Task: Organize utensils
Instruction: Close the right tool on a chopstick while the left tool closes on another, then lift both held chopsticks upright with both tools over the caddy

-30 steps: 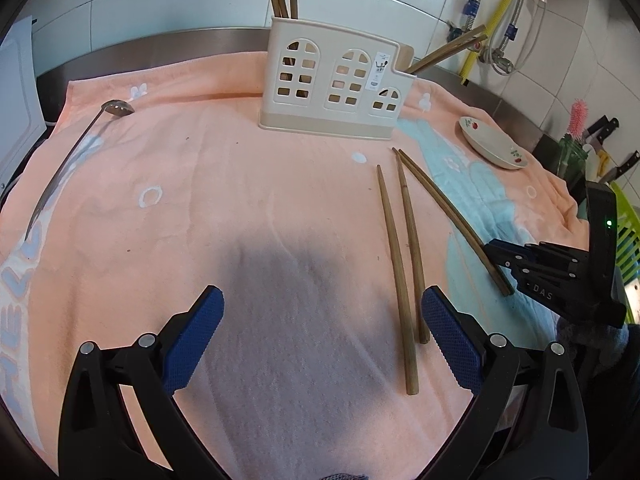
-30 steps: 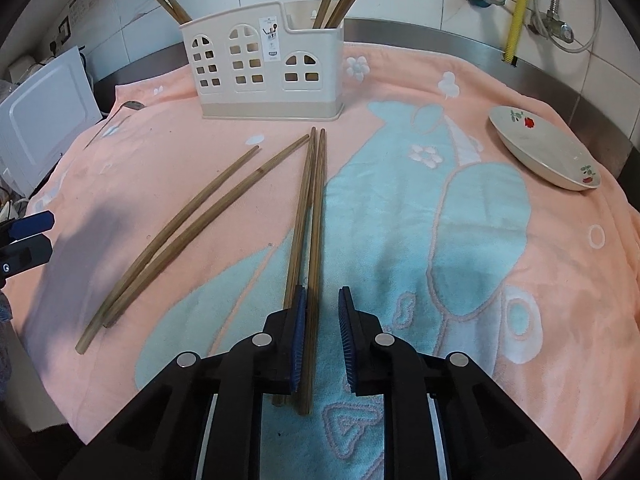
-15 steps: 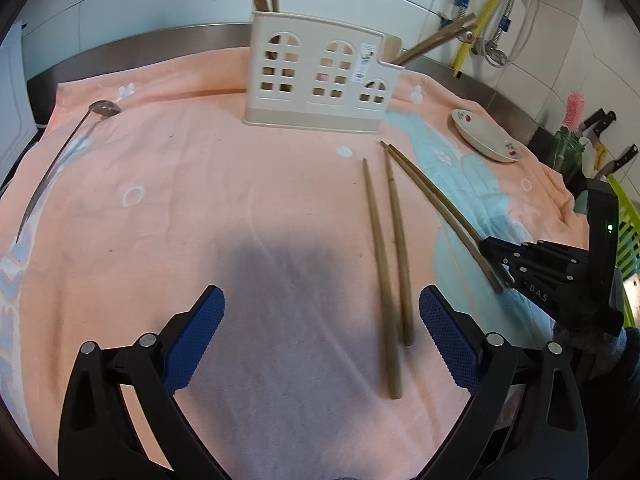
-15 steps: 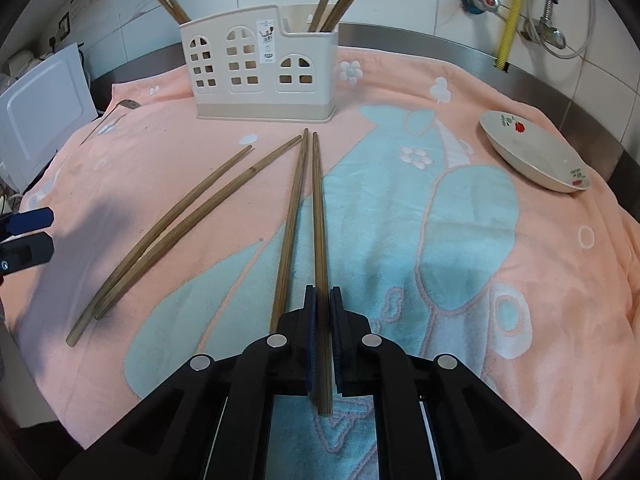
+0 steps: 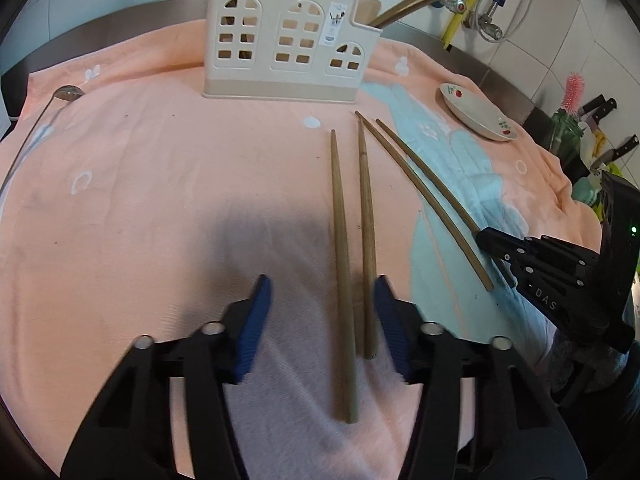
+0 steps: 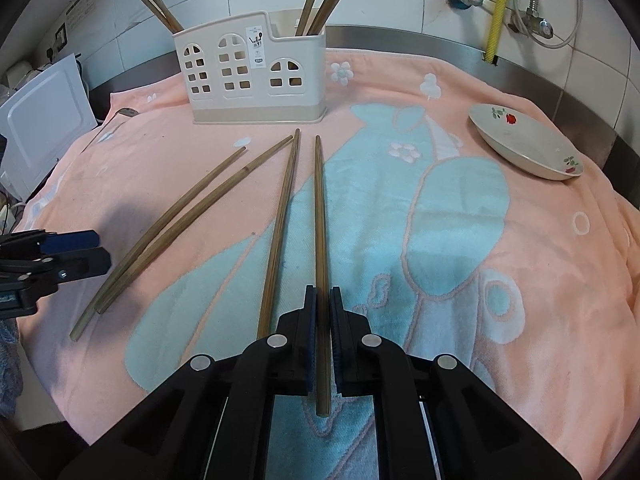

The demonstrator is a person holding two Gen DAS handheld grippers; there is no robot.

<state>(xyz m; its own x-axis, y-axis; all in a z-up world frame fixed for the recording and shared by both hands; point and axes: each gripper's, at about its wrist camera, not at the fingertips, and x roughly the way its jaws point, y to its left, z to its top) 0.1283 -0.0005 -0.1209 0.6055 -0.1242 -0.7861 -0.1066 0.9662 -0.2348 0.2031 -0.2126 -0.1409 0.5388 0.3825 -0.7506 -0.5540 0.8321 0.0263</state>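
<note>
Two chopsticks lie side by side on the towel between the jaws of my left gripper. Those jaws are closing; the right pad is almost at the nearer stick, while the left pad stands well off. My right gripper is shut on one chopstick, whose tip points at the cream utensil holder. A second chopstick lies just left of it on the towel. In the left wrist view, the right gripper shows at the right. The holder has several chopsticks standing in it.
A metal spoon lies at the towel's far left. A small flowered dish sits at the right. Knives and a brush stand beyond the right edge, a white appliance at the left. Tiled wall and pipes are behind.
My left gripper moved forward and right until the two chopsticks came between its jaws, which narrowed. My right gripper shut on one chopstick, and that stick swung away from its neighbour.
</note>
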